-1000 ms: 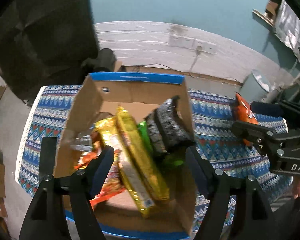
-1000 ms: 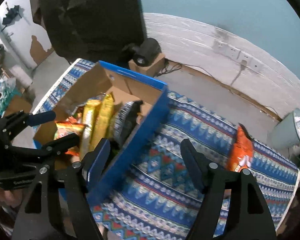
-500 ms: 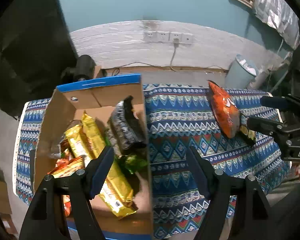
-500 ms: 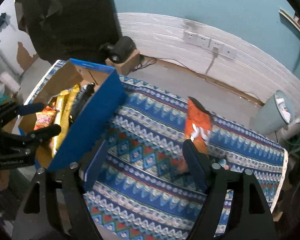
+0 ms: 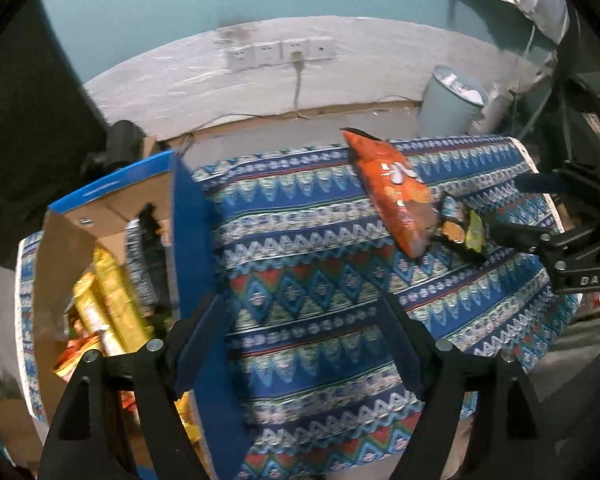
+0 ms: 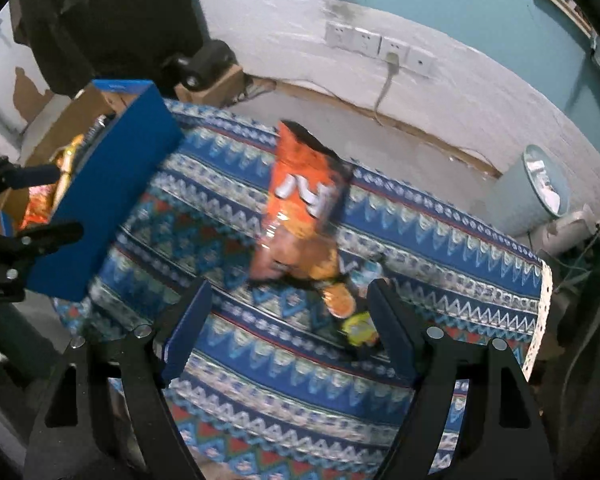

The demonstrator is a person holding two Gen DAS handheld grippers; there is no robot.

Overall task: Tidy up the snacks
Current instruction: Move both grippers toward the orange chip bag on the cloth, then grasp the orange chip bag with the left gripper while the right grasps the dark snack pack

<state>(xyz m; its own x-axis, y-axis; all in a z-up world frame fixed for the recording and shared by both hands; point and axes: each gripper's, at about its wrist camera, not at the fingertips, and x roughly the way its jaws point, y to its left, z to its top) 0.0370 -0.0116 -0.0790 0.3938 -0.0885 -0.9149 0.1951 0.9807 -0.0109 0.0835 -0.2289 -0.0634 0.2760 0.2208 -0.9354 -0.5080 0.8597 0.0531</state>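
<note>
An orange chip bag (image 5: 392, 192) (image 6: 304, 196) lies on the patterned blue cloth (image 5: 308, 280), partly over a small dark snack pack (image 5: 458, 232) (image 6: 344, 304). At the left stands a blue-walled cardboard box (image 5: 192, 240) (image 6: 112, 200) holding gold packs (image 5: 108, 292) and a dark pack (image 5: 138, 256). My left gripper (image 5: 302, 304) hangs over bare cloth beside the box, its jaws opening with nothing between them. My right gripper (image 6: 289, 286) is open above the near end of the orange bag and the small pack, touching neither.
A pale bin (image 5: 448, 100) (image 6: 540, 184) stands on the floor beyond the table's right end. A black device on a carton (image 6: 204, 64) sits behind the box. Wall sockets (image 6: 380, 46) with a cable are at the back. The cloth's right edge (image 6: 544, 320) is near.
Both grippers have moved right, from over the box to over the cloth. The orange bag now sits near the middle of the right view. Both jaws stand slightly wider.
</note>
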